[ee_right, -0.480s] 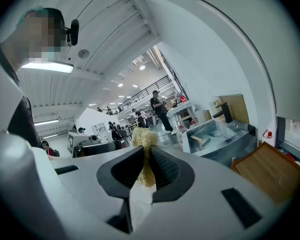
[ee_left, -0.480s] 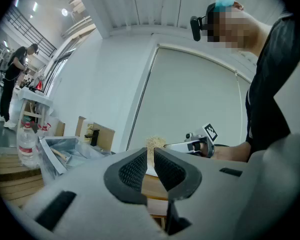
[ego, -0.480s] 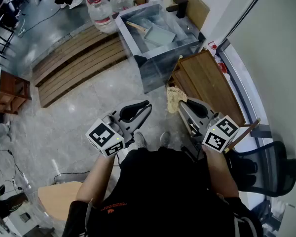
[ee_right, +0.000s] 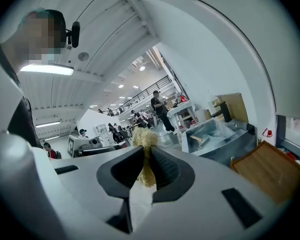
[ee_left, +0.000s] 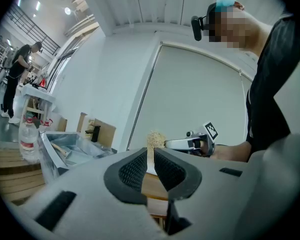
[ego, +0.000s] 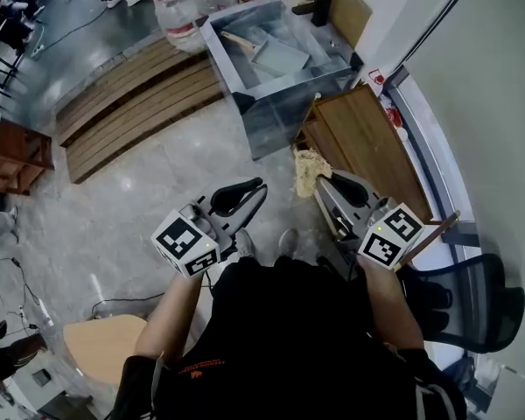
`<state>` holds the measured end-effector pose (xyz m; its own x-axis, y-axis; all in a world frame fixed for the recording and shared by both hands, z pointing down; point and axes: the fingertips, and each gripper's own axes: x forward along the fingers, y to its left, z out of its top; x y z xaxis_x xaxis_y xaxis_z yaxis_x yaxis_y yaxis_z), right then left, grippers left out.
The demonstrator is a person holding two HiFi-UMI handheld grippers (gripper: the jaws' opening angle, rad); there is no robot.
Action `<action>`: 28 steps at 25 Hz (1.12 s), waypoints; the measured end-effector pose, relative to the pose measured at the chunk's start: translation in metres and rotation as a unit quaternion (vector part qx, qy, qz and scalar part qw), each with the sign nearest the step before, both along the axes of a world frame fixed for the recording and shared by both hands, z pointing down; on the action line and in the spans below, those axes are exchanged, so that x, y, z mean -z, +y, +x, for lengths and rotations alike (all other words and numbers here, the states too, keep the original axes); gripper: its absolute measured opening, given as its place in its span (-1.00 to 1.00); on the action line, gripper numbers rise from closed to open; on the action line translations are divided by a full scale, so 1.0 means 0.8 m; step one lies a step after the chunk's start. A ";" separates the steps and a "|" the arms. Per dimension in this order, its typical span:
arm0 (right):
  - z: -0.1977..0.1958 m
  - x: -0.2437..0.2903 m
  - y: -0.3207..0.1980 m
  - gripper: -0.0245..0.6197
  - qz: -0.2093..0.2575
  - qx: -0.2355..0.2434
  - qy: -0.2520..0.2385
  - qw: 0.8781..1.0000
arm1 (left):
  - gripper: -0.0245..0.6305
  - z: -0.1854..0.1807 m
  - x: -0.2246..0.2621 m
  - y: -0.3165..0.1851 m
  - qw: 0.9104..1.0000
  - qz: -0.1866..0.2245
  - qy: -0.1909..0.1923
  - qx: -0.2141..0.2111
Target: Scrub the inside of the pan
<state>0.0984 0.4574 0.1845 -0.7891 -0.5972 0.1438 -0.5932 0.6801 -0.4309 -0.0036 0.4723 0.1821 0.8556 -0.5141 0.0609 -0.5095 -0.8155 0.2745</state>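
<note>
Finds the scrubbing not yet begun. Locates what looks like the pan (ego: pixel 278 58), grey with a wooden handle, lying inside the steel sink (ego: pixel 289 116) at the far side of the scene, well apart from both tools. Cannot confirm its exact type at this range.

Holds a pale fibre scrubber (ee_right: pixel 143 140) in the right tongs (ego: pixel 325 184), with the pads pressed on its lower part and the tuft left standing past the tips. Carries the left tongs (ee_left: pixel 149 154) narrowed to a thin slit, with nothing between the pads. Points both roughly level, side by side above the stone floor, just beside the near end of the wooden surface (ego: pixel 372 143) on the right.

Flags the following risks, as judgement only:
- Loss of the scrubber under scrubbing pressure, owing to soft, loose fibres and a clamp on the lower part alone.
- Scraping of the pan by the bare tips, should the tuft flatten or bend aside.
- Sliding or tipping of the pan inside the sink if pushed without a steadying grip; needs the left tongs opened well wider before taking the handle.
- Knocking against the sink wall or the black tap (ego: pixel 315 9) during the reach, given the raised rim and tight corner.
</note>
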 end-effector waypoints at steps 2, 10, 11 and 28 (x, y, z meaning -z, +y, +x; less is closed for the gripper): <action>0.010 -0.003 -0.002 -0.78 -0.002 0.003 0.001 1.000 | -0.77 0.009 -0.005 0.001 1.000 -0.001 -0.001 0.000; 0.047 -0.014 -0.011 -0.78 -0.001 0.016 0.002 1.000 | -0.77 0.045 -0.018 0.002 1.000 -0.009 -0.011 0.011; 0.051 -0.014 -0.012 -0.78 0.000 0.016 0.001 1.000 | -0.77 0.048 -0.019 0.003 1.000 -0.010 -0.013 0.011; 0.077 -0.018 -0.054 -0.78 0.009 0.024 -0.002 1.000 | -0.77 0.063 -0.018 -0.041 0.999 0.001 -0.022 0.028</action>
